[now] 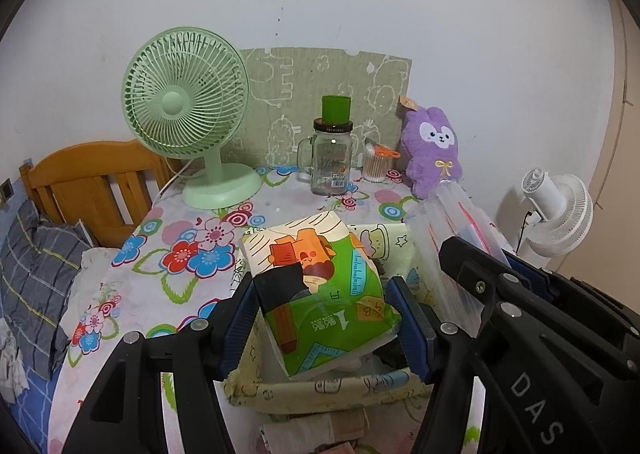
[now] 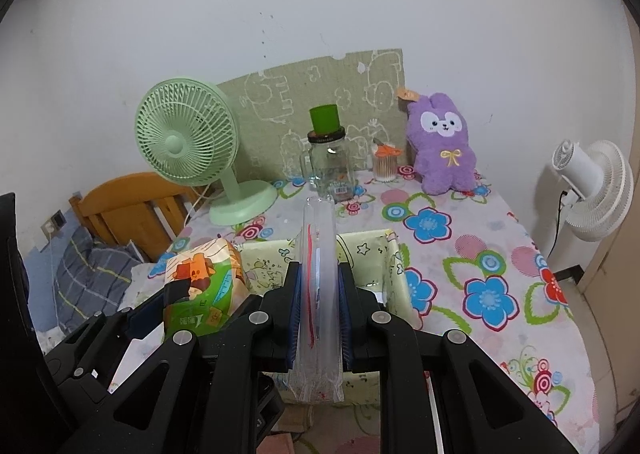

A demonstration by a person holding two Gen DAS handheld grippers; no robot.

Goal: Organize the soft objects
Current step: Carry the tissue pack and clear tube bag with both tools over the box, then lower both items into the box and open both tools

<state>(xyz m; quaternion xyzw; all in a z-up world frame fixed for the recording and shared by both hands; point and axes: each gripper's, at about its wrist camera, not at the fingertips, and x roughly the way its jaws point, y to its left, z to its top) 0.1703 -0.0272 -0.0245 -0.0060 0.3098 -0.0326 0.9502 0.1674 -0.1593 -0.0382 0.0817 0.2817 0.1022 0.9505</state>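
Grippers side by side above a fabric bin (image 2: 390, 254) on the flowered table. Left gripper (image 1: 320, 318) clamps a tissue pack (image 1: 316, 294), directly over the bin's opening; right gripper (image 2: 319, 306), closed tight, pinches a clear bag (image 2: 320, 254), its length pointing forward.

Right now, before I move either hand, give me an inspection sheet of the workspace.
Surface: table under a flowered cloth.
Job's things: tissue pack and clear zip bag, both held over the fabric bin; purple plush at the back.
Clutter: green fan, glass jar, cotton swabs.
Grippers: left gripper shut on the tissue pack; right gripper shut on the zip bag.
Cables: green fan's cord; white fan's cord.
Surroundings: white fan, wooden bed frame, wall.
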